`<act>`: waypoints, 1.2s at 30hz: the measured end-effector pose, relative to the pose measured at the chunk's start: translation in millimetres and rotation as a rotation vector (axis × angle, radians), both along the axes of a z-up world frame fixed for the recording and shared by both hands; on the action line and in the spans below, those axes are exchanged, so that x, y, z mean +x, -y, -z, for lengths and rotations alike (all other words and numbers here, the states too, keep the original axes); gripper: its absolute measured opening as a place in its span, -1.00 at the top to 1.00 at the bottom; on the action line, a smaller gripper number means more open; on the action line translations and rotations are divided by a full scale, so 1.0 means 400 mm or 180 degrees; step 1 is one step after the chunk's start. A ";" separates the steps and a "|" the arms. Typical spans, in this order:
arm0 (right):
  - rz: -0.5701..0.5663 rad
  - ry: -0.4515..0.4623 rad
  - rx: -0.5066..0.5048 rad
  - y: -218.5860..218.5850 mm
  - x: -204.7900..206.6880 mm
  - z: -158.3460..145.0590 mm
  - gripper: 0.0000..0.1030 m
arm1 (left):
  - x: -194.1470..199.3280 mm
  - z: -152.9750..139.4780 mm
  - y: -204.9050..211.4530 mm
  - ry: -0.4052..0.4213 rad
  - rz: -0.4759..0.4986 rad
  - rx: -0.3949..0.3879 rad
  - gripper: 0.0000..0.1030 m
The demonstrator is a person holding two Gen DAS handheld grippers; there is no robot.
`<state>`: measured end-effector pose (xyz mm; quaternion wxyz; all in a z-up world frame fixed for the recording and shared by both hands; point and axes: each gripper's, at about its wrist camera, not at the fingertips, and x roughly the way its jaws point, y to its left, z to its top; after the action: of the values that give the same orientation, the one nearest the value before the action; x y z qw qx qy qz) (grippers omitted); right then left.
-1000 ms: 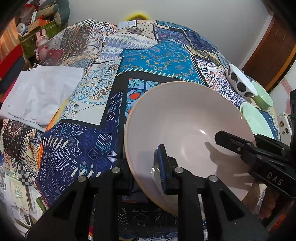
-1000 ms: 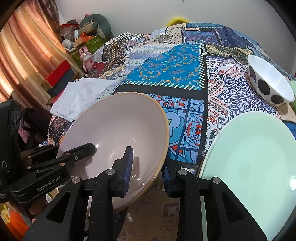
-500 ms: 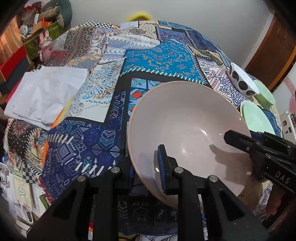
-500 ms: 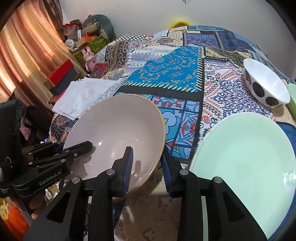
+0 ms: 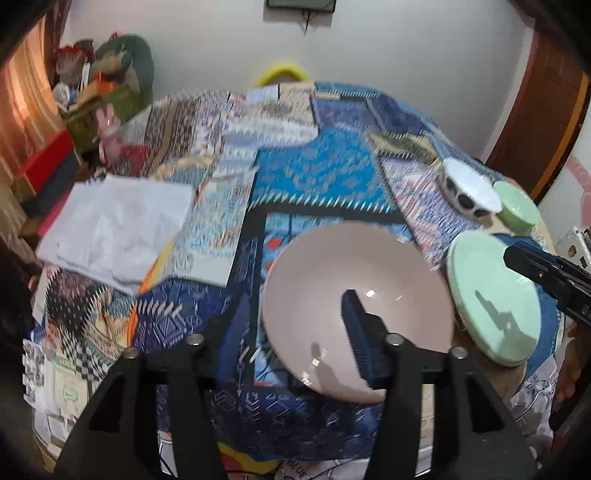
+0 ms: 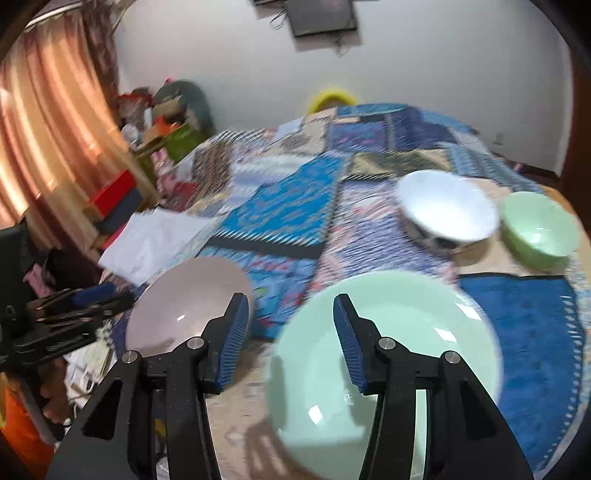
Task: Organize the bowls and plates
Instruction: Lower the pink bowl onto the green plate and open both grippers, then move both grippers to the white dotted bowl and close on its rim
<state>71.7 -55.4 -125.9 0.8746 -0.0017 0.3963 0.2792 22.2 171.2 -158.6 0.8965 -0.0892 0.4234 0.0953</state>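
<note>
A lived-in room of a private home, most likely a bedroom, is indicated. A broad surface covered by a patchwork quilt in blue and multicoloured prints is seen, with a folded white cloth laid on it. Orange-pink curtains are hung along one side. Soft toys and boxes are piled in the far corner against a plain white wall, on which a dark screen with dangling cables is mounted. A brown wooden door is noted at the right. Household crockery is set out on the quilt: a pink bowl, a green plate, a white spotted bowl and a small green bowl.
</note>
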 end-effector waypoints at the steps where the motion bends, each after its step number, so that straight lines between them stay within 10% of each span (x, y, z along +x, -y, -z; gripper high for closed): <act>1: 0.0080 0.0030 0.0009 0.029 0.010 -0.009 0.11 | 0.003 -0.020 0.013 0.0057 0.0022 0.0041 -0.12; 20: 0.0741 0.0057 -0.0026 0.287 0.182 -0.005 -0.19 | 0.275 -0.126 0.227 0.0281 0.0447 0.0196 -0.77; 36: 0.0662 -0.0106 0.0107 0.330 0.287 0.061 -0.19 | 0.651 0.031 0.431 -0.0331 0.0990 0.0102 -0.79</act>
<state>186.6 -187.2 -150.3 0.8921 0.0589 0.4041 0.1935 282.6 -1.3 -171.0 0.8787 -0.0032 0.4763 -0.0334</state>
